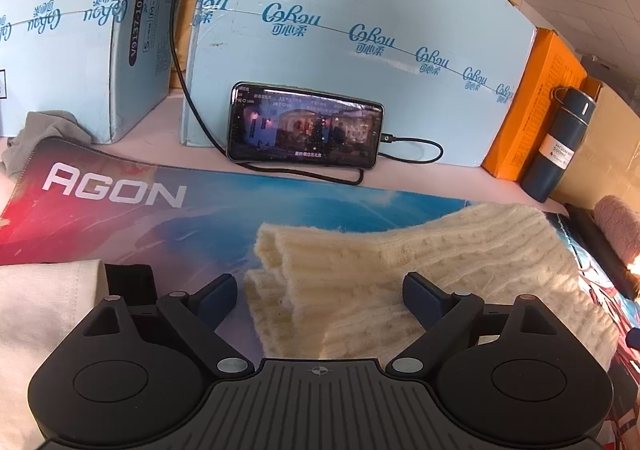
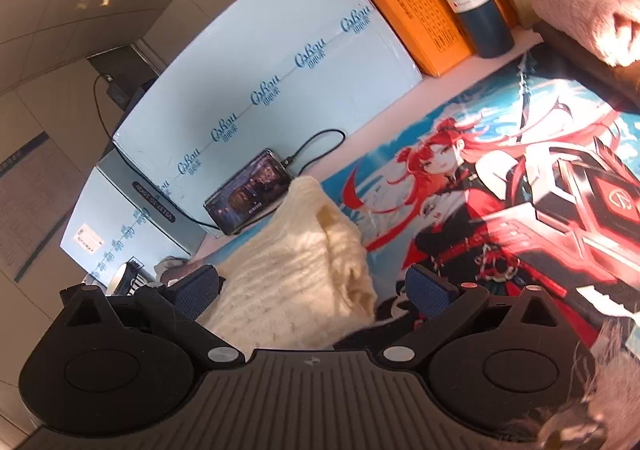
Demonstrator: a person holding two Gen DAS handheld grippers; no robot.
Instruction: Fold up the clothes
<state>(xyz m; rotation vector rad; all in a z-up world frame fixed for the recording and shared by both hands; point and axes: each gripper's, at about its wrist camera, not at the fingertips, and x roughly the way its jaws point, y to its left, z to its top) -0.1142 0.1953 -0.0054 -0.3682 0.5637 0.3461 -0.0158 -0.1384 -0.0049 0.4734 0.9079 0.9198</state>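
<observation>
Left gripper [image 1: 318,296]: the two black arms with dark blue pads are standing wide apart, gripping nothing; the cream knit is lying between and below them.
Right gripper [image 2: 314,288]: the jaws are spread wide, with blue textured pads [image 2: 430,292] facing inward; nothing is being clamped, and the knit is showing between them.
Cream knit sweater [image 1: 400,270]: a thick, fuzzy garment of ribbed and cable-textured yarn is lying bunched on the desk mat; in the left wrist view two ribbed cuff ends are pointing left, stacked one beside the other. In the right wrist view [image 2: 304,262] it is forming a soft rumpled mound with a tan label on top.
Desk mat [image 1: 120,209]: a flat, smooth printed mat is carrying white "AGON" lettering on red and blue; its other end [image 2: 500,189] is showing a red-haired anime figure.
Smartphone [image 1: 306,125]: a glossy rectangular handset is leaning on its long edge against the box, screen lit, with a black cable [image 1: 416,153] plugged into its right end.
Pale blue cardboard box [image 1: 360,9]: a large matte carton with repeated teal logos is standing behind the mat.
Orange box [image 1: 532,105]: it is standing upright just right of the blue carton.
Vacuum bottle [image 1: 560,145]: a dark blue cylinder with a white label is standing beside the orange box.
Pink towel [image 2: 592,1]: a fluffy folded piece is resting at the mat's far right edge.
White fabric [image 1: 44,314]: smooth cloth is lying at the left of the left gripper.
</observation>
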